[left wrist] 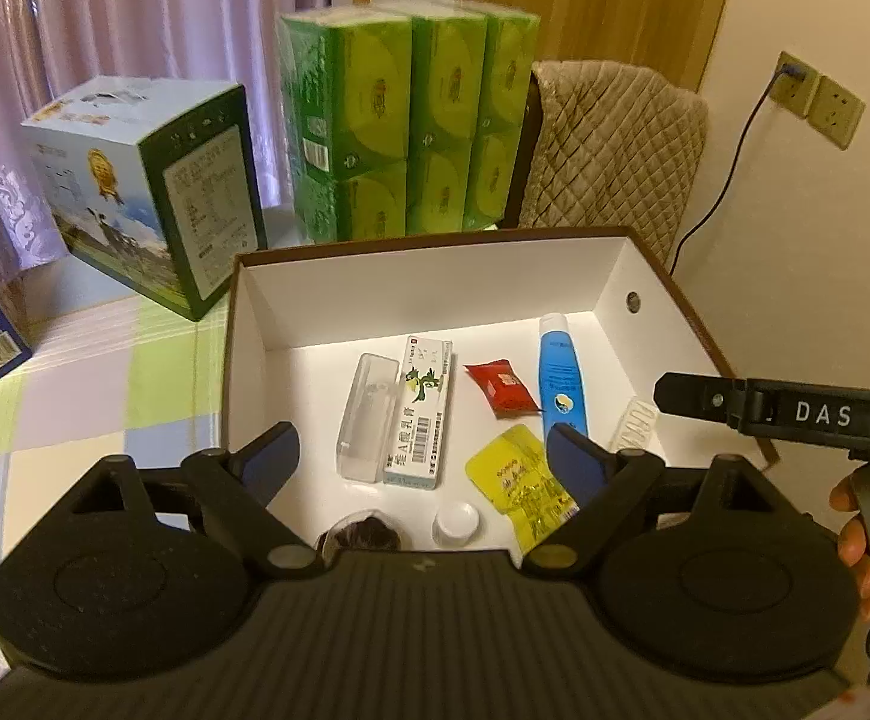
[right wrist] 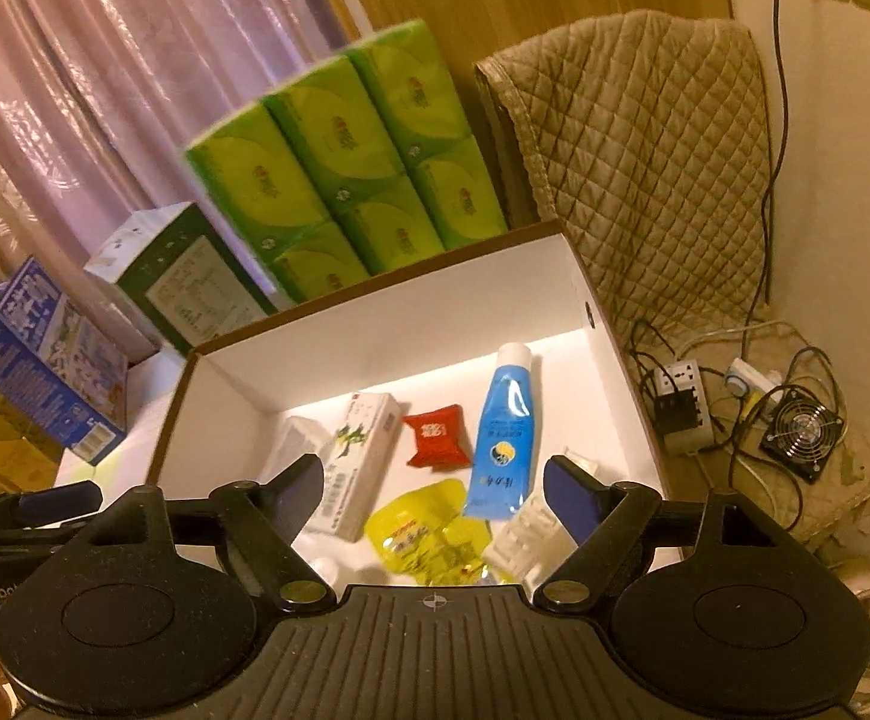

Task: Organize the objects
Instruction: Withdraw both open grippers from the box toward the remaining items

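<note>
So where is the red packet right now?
The red packet lies on the floor of the white box, between the green-printed carton and the blue tube, in both wrist views.

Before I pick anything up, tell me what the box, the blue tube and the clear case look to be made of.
Box: looks like cardboard, matte white inside, brown at the rim.
Blue tube: probably soft plastic, glossy, with highlights along it and a white cap.
Clear case: seemingly hard plastic, see-through, with the white floor showing through it.

left gripper [left wrist: 423, 456] and right gripper [right wrist: 433, 486] side by side, jaws wide apart, both empty
</note>
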The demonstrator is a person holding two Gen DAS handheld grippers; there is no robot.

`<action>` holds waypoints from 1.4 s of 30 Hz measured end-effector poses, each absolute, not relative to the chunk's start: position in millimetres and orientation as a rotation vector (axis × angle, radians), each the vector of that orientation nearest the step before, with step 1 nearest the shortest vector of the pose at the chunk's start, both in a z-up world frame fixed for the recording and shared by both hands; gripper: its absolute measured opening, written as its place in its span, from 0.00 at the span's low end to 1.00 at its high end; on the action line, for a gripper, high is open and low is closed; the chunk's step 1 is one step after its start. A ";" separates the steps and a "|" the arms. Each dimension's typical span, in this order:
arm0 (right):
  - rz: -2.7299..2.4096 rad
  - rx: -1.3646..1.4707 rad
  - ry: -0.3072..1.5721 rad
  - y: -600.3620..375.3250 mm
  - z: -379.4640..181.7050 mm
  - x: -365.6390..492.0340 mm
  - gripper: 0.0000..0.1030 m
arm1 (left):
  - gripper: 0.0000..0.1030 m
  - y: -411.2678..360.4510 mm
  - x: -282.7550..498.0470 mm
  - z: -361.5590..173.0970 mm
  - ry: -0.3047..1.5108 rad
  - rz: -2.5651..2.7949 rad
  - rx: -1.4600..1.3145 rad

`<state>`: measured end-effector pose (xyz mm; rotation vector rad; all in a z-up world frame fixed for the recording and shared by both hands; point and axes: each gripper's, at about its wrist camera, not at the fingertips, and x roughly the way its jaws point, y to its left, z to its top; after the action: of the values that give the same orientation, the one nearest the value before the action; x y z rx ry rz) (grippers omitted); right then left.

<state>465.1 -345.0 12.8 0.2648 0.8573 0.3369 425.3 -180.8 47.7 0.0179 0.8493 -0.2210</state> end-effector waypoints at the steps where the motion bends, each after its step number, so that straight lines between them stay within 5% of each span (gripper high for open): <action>1: 0.338 0.261 0.852 -343.9 16.0 459.0 0.76 | 0.86 -179.3 420.0 50.7 0.844 -0.222 0.017; 16: 0.367 0.209 0.836 -308.2 36.7 360.8 0.76 | 0.87 -127.0 322.1 68.0 0.805 -0.241 -0.013; 42: 0.475 0.116 0.967 -215.3 -7.5 260.3 0.76 | 0.88 -3.9 214.8 36.6 0.894 -0.116 -0.089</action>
<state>260.3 -215.3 -7.5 0.1155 0.9674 0.4752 214.8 -3.9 36.6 -0.0890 0.8936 -0.1164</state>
